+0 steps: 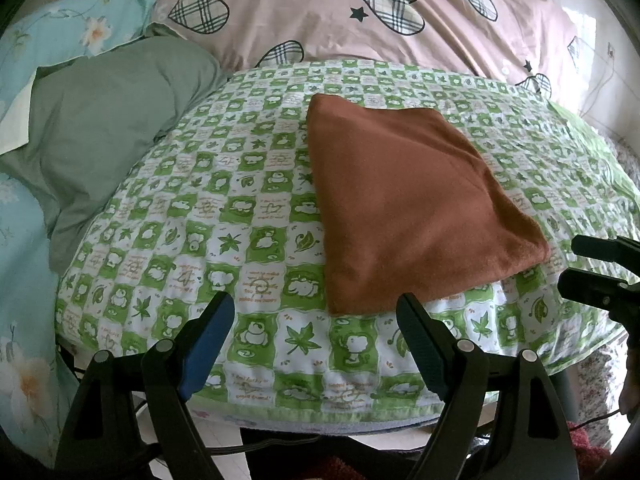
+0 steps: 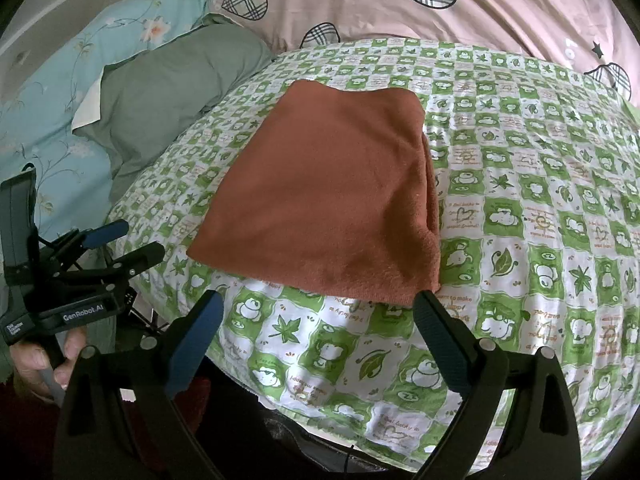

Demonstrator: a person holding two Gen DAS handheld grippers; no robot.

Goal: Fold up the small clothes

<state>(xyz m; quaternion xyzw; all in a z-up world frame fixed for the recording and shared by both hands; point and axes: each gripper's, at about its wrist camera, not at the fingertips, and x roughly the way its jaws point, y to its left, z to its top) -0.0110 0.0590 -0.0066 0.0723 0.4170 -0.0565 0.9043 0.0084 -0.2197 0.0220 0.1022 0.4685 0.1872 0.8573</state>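
A rust-brown cloth [image 1: 412,204] lies folded into a flat rectangle on the green-and-white checked cover [image 1: 224,208]; it also shows in the right wrist view [image 2: 332,200], with layered edges along its right side. My left gripper [image 1: 316,308] is open and empty, just short of the cloth's near edge. My right gripper [image 2: 320,304] is open and empty, its right fingertip at the cloth's near right corner. The left gripper also shows at the left of the right wrist view [image 2: 124,246], and the right gripper at the right edge of the left wrist view [image 1: 588,268].
A grey-green pillow [image 1: 108,120] lies left of the cover, beside a light blue floral sheet [image 1: 60,32]. A pink quilt with plaid hearts [image 1: 360,12] is bunched behind. The cover's near edge [image 1: 320,416] drops to the floor.
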